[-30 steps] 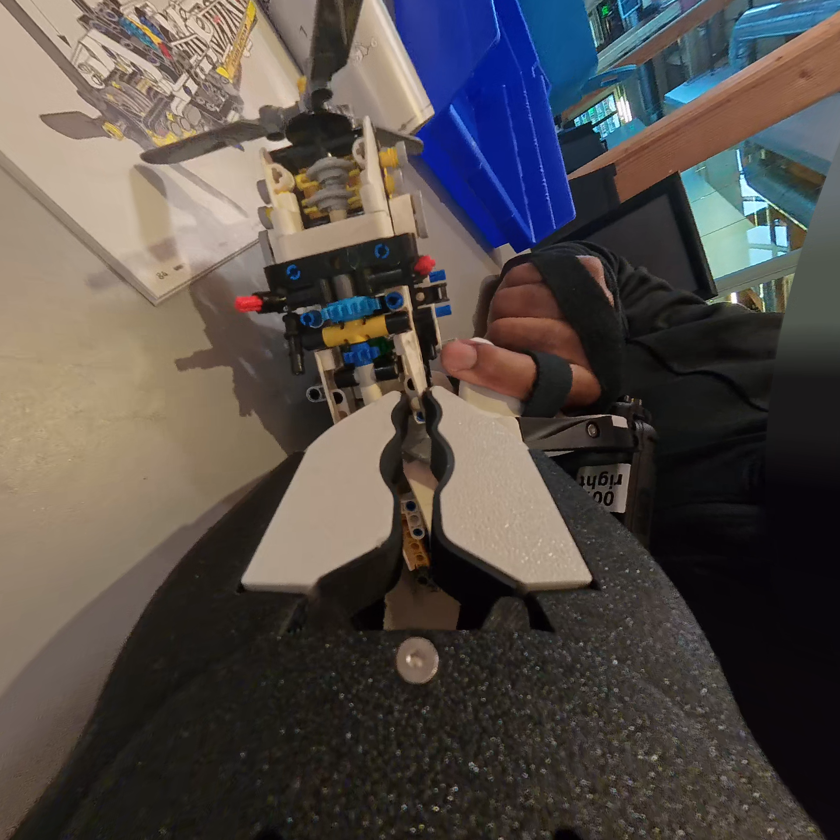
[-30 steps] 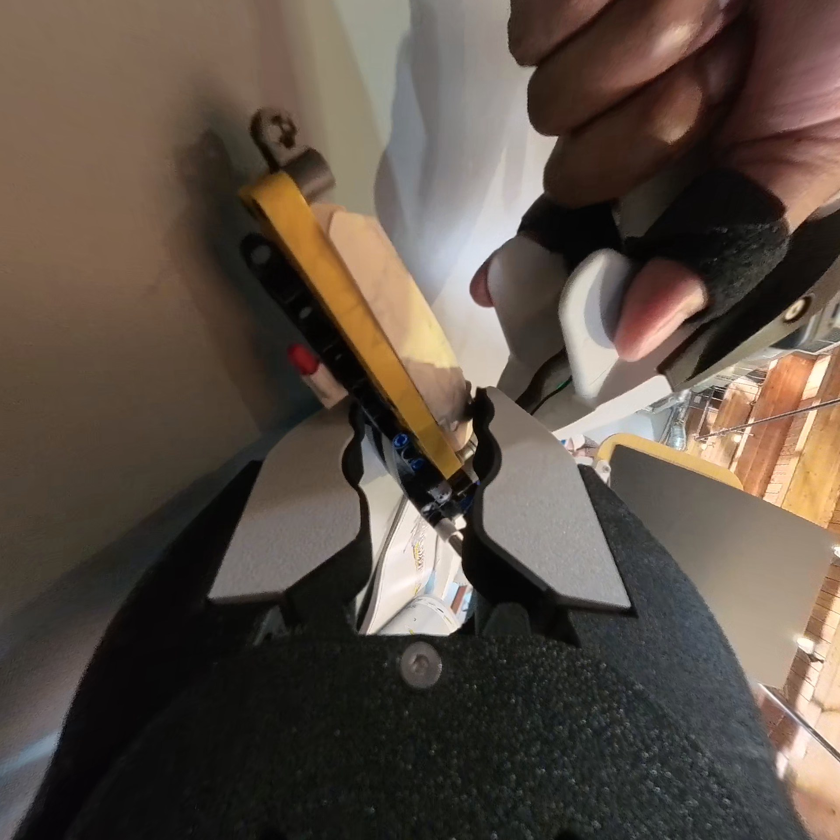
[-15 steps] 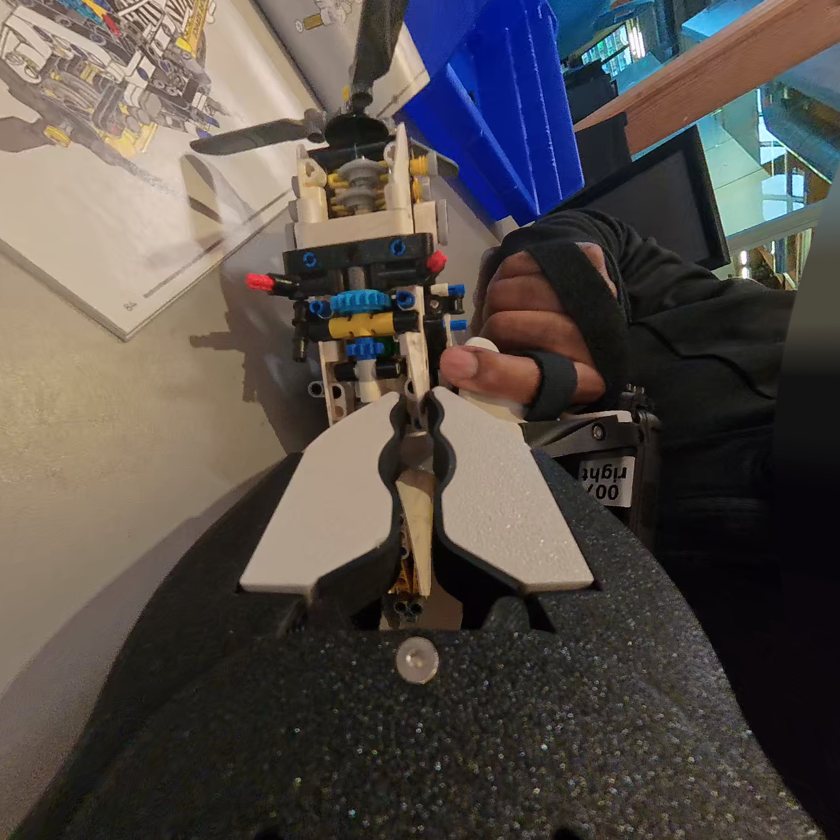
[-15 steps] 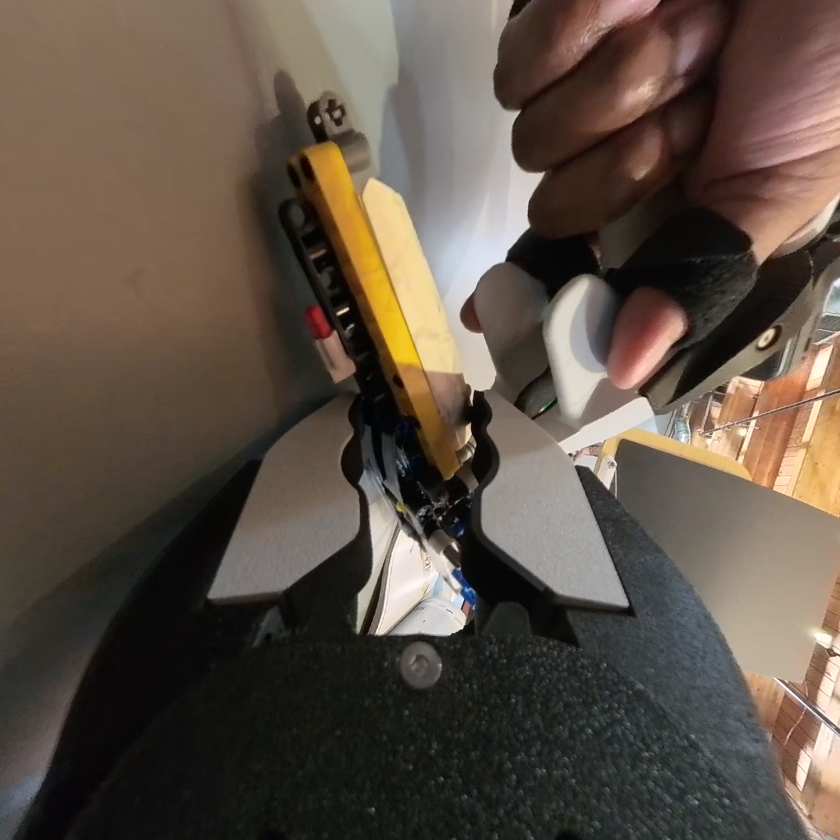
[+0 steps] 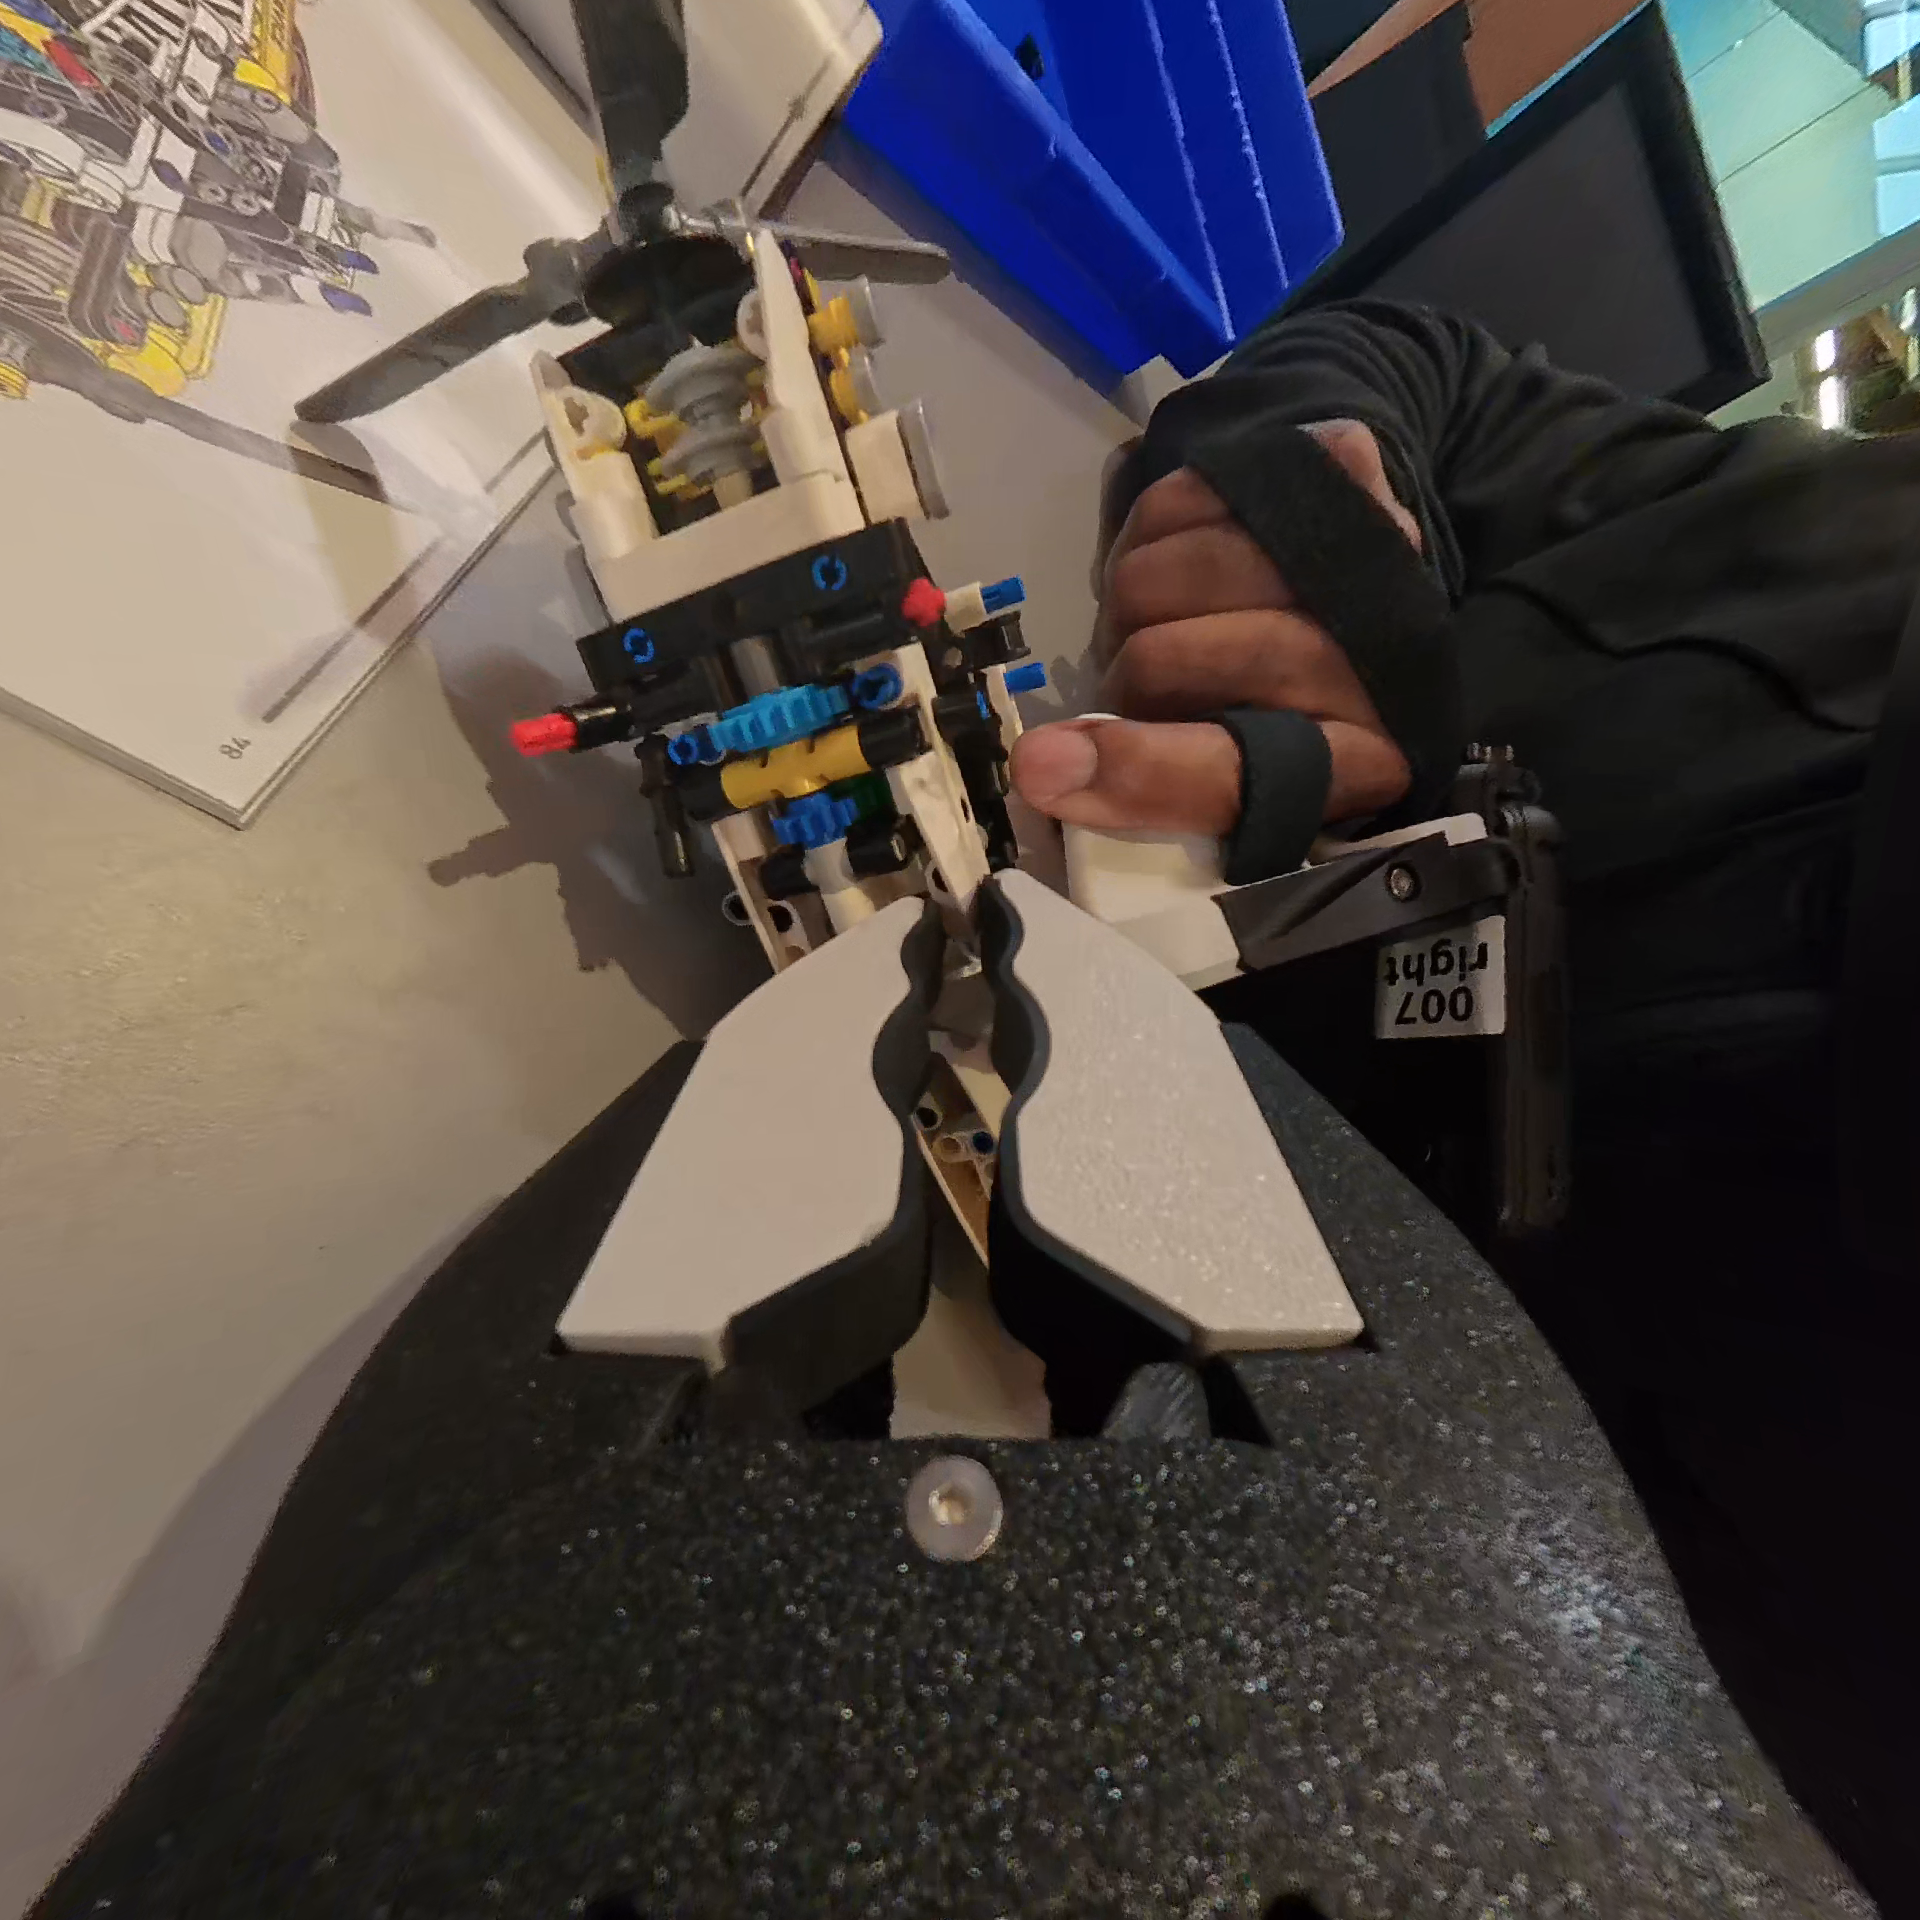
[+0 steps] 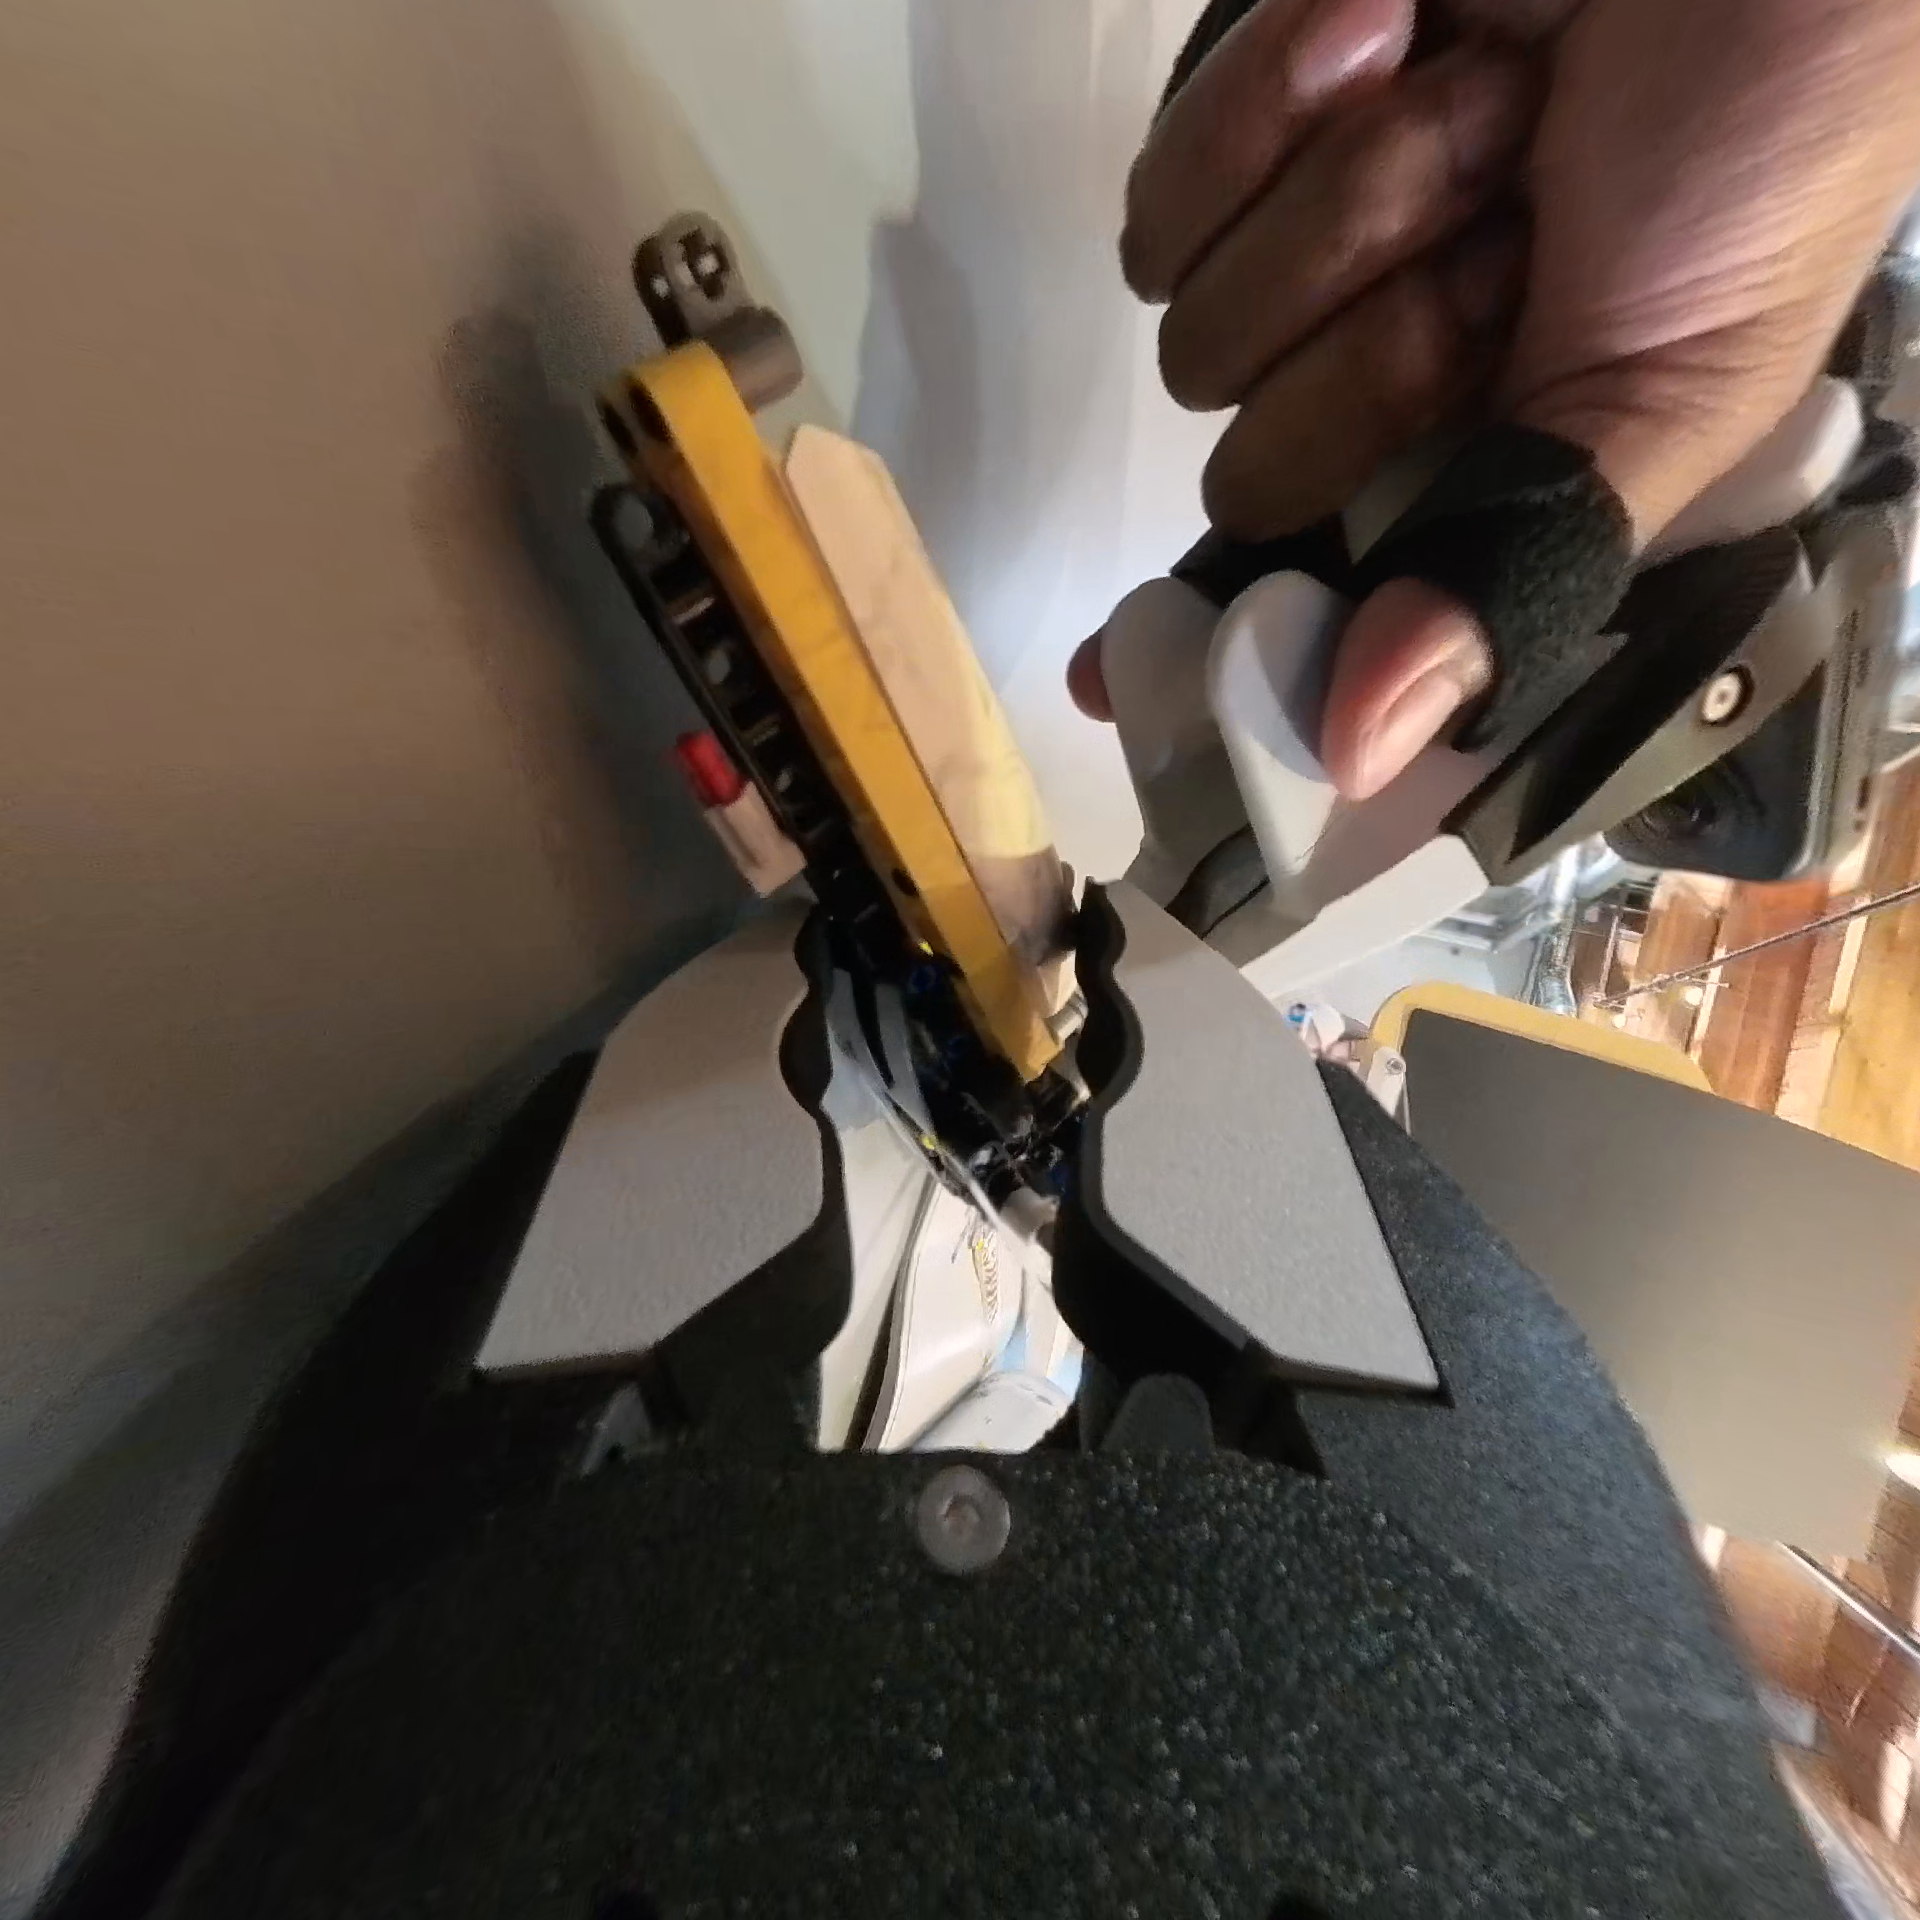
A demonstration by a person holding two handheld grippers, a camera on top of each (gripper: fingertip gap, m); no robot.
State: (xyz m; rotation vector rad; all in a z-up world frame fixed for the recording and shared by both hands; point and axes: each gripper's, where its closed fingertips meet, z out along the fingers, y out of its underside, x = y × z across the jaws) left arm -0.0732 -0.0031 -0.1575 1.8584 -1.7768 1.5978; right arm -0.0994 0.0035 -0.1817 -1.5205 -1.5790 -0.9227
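Left claw (image 5: 961,935) nearly closed, pinching the toy helicopter's (image 5: 769,665) white tail beam. Right claw (image 6: 945,997) wider, clamping its yellow-black tail. Rotor faces the booklet (image 5: 156,416).

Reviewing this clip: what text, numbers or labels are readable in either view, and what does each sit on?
The wording itself is not copied here. These things bear writing:
Label, white, on black housing in the left wrist view: short upside-down print, legible.
Booklet, near its lower corner: a small page number, legible.
Sheet, low in the right wrist view: marks too blurred to read.
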